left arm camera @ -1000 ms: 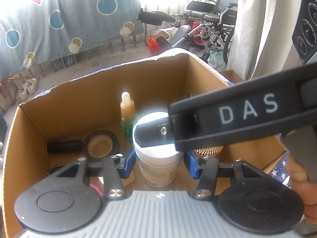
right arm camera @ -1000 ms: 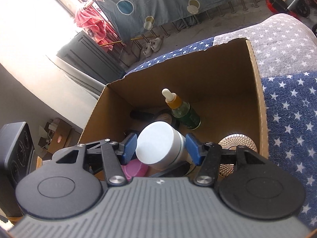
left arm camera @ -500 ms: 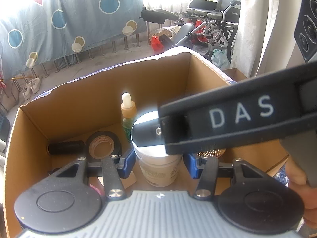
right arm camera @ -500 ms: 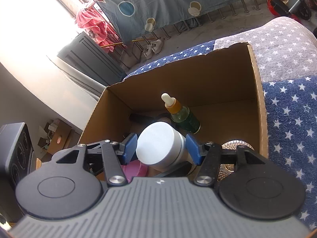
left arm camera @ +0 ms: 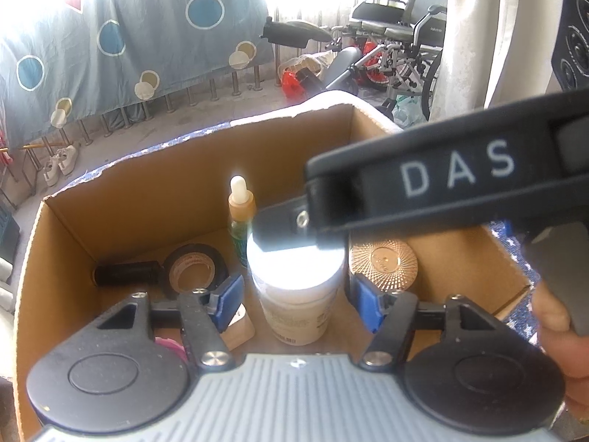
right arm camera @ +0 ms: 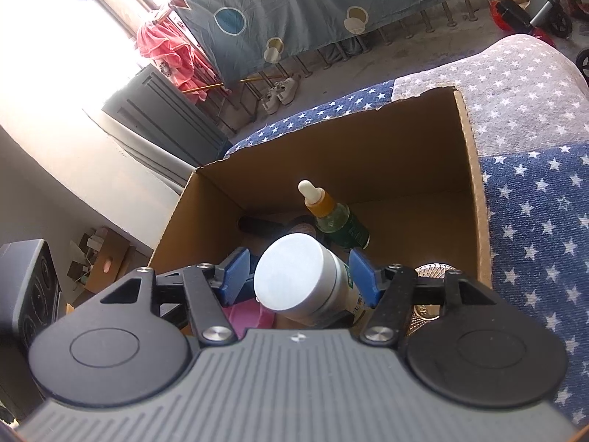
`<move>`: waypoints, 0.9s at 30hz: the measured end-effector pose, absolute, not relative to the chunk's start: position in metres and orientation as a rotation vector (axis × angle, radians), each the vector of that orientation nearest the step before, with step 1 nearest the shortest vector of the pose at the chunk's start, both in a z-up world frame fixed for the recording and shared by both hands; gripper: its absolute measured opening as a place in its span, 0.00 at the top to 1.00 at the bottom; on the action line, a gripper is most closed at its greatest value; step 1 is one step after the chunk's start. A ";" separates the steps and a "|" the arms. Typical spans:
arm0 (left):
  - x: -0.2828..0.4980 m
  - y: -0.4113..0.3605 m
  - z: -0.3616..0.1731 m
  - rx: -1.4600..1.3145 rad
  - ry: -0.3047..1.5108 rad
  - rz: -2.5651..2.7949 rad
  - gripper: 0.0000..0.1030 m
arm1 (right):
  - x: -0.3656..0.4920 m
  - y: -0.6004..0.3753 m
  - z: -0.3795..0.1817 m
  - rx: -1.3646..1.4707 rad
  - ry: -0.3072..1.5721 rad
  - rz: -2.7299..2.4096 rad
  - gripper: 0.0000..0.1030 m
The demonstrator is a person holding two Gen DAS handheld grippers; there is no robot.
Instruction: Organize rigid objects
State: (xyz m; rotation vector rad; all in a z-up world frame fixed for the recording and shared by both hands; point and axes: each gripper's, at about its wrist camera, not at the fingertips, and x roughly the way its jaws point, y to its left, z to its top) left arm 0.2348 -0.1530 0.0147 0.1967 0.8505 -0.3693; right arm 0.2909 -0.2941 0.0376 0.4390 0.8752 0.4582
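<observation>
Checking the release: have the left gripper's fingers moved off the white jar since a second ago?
Yes. The left gripper's fingers are opening: each now shows a gap from the white jar, which stands in the cardboard box unmoved beside the dropper bottle.

A white-lidded jar [left arm camera: 294, 287] stands upright mid-box in the cardboard box [left arm camera: 176, 184]. Behind it stands a green dropper bottle [left arm camera: 239, 221]; a tape roll [left arm camera: 193, 269] and black cylinder [left arm camera: 127, 272] lie toward the left wall, and a copper-lidded jar [left arm camera: 384, 263] stands right.
</observation>
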 end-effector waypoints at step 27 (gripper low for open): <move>0.110 -0.035 0.046 0.195 0.811 0.011 0.00 | 0.111 -0.216 0.073 0.005 0.597 0.018 0.01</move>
